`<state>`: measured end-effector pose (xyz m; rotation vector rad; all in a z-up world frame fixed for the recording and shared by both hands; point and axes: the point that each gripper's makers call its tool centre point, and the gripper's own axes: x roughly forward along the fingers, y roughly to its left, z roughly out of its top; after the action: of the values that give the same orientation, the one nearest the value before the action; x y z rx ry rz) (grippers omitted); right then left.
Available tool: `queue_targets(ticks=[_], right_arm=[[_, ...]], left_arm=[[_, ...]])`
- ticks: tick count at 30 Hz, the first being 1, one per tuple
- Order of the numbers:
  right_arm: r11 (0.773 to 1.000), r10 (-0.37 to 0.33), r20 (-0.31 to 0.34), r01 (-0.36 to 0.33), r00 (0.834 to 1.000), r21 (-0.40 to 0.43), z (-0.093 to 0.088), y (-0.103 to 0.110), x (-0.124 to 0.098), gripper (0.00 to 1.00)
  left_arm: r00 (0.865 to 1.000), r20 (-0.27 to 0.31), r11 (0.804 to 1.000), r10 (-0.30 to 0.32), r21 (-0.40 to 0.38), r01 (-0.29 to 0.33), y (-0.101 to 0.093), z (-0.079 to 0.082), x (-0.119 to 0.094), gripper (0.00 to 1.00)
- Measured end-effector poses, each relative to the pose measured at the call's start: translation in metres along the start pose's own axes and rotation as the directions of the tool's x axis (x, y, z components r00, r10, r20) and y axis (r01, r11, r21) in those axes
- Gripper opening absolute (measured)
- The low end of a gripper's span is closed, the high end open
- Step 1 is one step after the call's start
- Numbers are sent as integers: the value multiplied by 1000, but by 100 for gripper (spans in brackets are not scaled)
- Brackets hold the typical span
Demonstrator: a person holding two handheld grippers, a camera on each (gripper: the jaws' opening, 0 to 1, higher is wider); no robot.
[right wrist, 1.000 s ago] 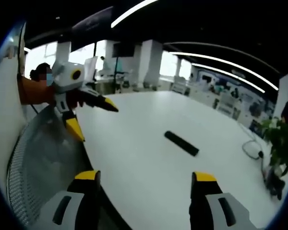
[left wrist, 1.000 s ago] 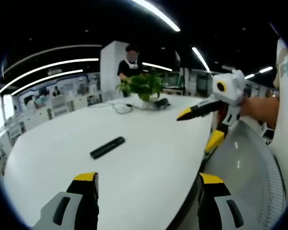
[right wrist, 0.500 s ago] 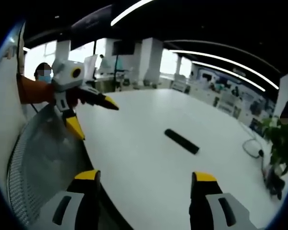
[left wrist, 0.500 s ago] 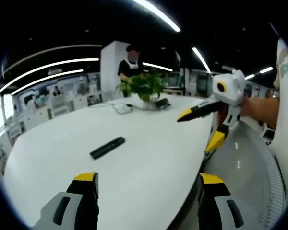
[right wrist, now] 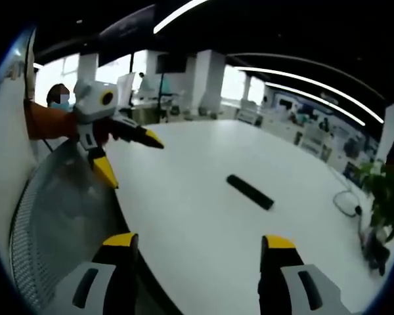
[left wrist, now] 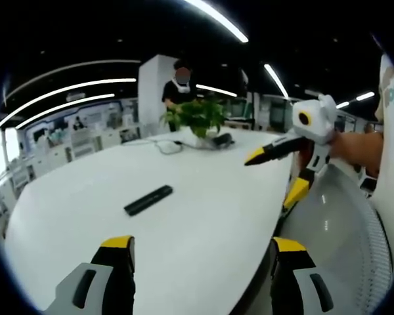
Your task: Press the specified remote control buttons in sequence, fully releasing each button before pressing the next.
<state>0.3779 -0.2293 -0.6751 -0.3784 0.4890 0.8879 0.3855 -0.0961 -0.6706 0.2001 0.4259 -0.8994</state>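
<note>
Remote (left wrist: pixel 148 200) flat on white table (left wrist: pixel 203 216), mid-surface, well apart from both grippers. Left gripper (left wrist: pixel 200 259) and right gripper (right wrist: pixel 198 256) wide open, holding nothing, near the table's edge. Probably approach step, no button pressed yet. Next: reach toward remote, line one jaw tip over first button.

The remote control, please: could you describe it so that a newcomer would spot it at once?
Start from the big white oval table with the potted plant at its far end. Out on the table's bare middle, well short of the plant, lies the remote control, apart from everything else. It is a slim black bar lying flat, the one dark thing on that white stretch.
</note>
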Motion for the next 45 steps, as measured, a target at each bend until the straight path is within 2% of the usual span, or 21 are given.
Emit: queue_targets(ticks=[8, 21, 45], right_arm=[[1000, 4, -7, -4, 1000, -21, 5, -9, 4, 74], [998, 4, -23, -5, 1000, -66, 17, -29, 12, 74], [992, 1, -72, -10, 997, -125, 24, -76, 30, 73]], left_arm=[[1000, -11, 1000, 8, 6, -8, 12, 0, 2, 87], [1000, -2, 999, 13, 37, -13, 34, 15, 13, 87], [998, -49, 995, -27, 100, 32, 63, 21, 39, 86]])
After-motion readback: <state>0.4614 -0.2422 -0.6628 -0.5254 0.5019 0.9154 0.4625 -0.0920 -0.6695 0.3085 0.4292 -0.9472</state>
